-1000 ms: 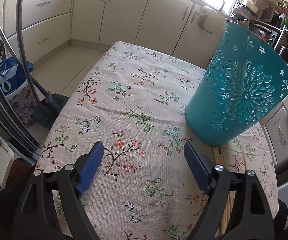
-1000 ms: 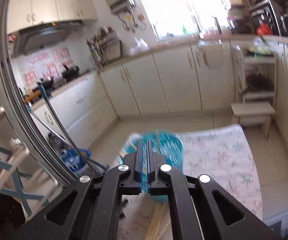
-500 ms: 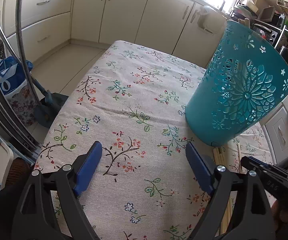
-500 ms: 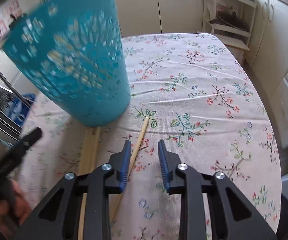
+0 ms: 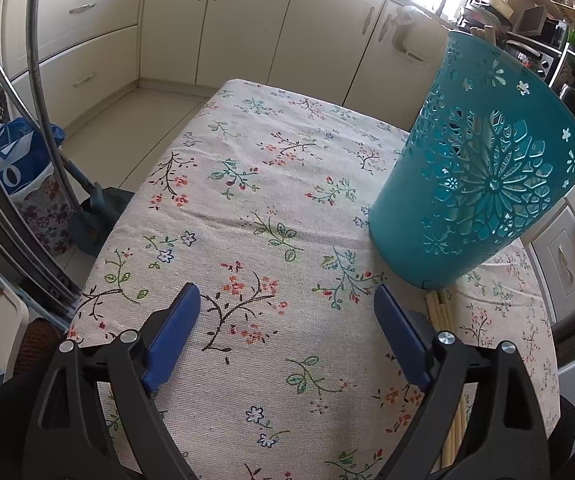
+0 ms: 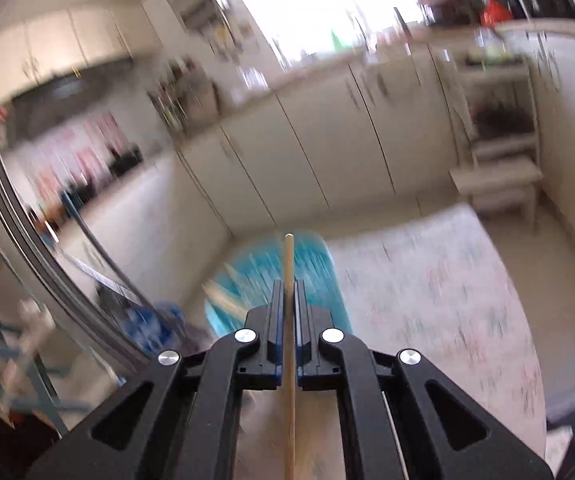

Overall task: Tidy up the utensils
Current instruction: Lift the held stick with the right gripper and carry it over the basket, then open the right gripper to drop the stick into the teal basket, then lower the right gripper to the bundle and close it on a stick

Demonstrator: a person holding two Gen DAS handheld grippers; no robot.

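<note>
A teal cut-out plastic basket (image 5: 479, 184) stands on the flowered tablecloth (image 5: 247, 208), to the right of my left gripper (image 5: 286, 292). That gripper hovers low over the cloth, its jaws opening with nothing between them. Several wooden chopsticks (image 5: 443, 316) lie on the cloth below the basket, beside the right finger. In the blurred right wrist view my right gripper (image 6: 286, 286) is shut on one wooden chopstick (image 6: 288, 256). The stick points forward, held in the air above the basket (image 6: 315, 272), where other sticks show inside.
Cream kitchen cabinets (image 5: 247, 32) line the far walls. A blue bag (image 5: 19, 160) and a curved metal tube (image 5: 35, 80) stand on the floor left of the table. A white step stool (image 6: 495, 184) sits beyond the table's far right corner.
My right gripper dropped to the table, closed on a chopstick beside the basket and lifted it above the basket. The left gripper stayed in place, its jaws a little wider.
</note>
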